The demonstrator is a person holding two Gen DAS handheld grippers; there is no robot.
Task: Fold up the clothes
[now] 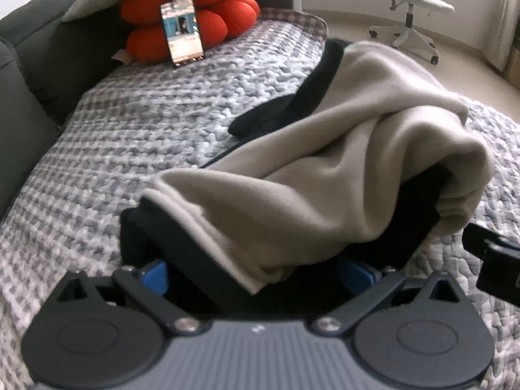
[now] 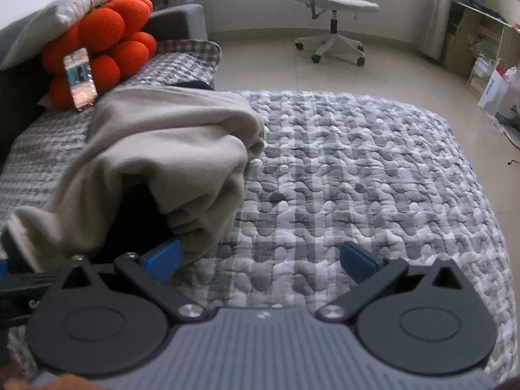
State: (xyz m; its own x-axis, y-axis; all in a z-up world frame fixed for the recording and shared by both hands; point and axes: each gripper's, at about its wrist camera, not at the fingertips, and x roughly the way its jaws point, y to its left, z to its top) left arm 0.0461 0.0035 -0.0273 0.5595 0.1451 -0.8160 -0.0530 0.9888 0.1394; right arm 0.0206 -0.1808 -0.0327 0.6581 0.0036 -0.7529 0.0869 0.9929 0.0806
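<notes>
Your left gripper (image 1: 260,269) had its fingers spread wide, with the beige garment (image 1: 325,162) draped over and between them, apparently to lift its edge for a fold; whether they pinched cloth I could not tell. Your right gripper (image 2: 261,260) stood released over the bed (image 2: 357,178), its left finger (image 2: 162,260) just touching the garment's hem.
</notes>
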